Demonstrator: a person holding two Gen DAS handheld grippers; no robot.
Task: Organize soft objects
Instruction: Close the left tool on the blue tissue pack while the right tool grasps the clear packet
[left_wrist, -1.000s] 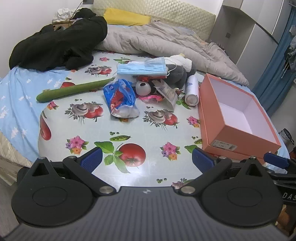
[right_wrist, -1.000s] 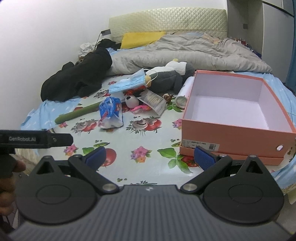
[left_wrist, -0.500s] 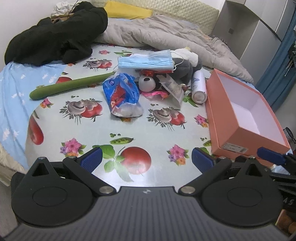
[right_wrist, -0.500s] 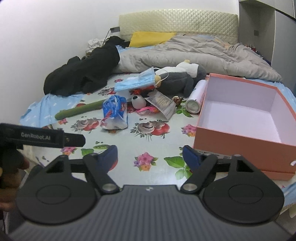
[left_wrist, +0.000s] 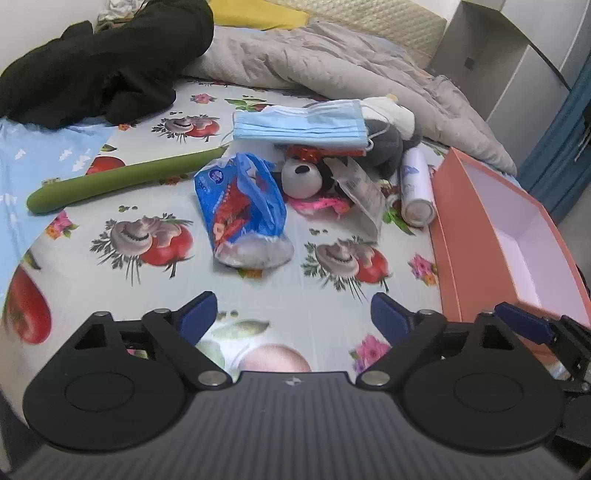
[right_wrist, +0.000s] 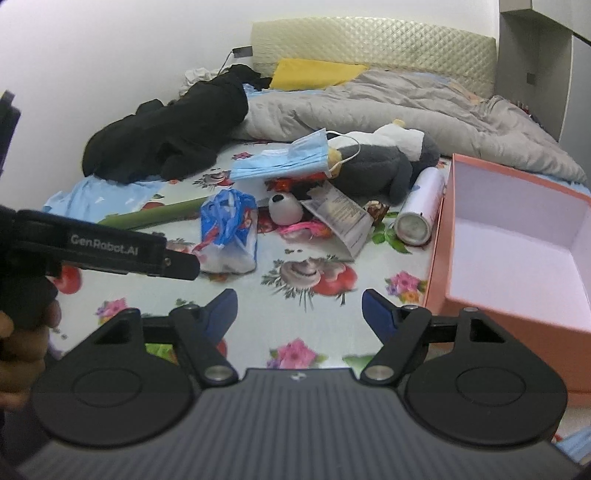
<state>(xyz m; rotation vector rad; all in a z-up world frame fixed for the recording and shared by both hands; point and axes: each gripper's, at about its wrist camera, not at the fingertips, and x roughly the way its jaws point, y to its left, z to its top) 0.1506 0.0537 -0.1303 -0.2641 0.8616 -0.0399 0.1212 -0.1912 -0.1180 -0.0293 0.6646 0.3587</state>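
Observation:
A pile lies on the flowered cloth (left_wrist: 110, 280): a blue plastic bag (left_wrist: 240, 206) in front, a blue face mask (left_wrist: 299, 123) on top, a grey and white plush toy (right_wrist: 376, 166), and a small white plush head (left_wrist: 301, 177). My left gripper (left_wrist: 291, 310) hovers short of the bag; its jaws are closing with nothing between them. My right gripper (right_wrist: 299, 302) hangs open and empty over the cloth, left of the orange box (right_wrist: 439, 240). The box is empty.
A long green cucumber (left_wrist: 122, 181) lies left of the bag. A white spray can (left_wrist: 415, 188) and a crumpled packet (left_wrist: 360, 188) lie beside the box. Behind the pile are a black garment (left_wrist: 103, 70), a grey quilt (left_wrist: 332, 62) and a yellow pillow (right_wrist: 317, 74).
Both grippers have come forward and lower toward the pile, which now looks larger. Both pairs of jaws stand a little narrower than before. Nothing on the cloth has shifted.

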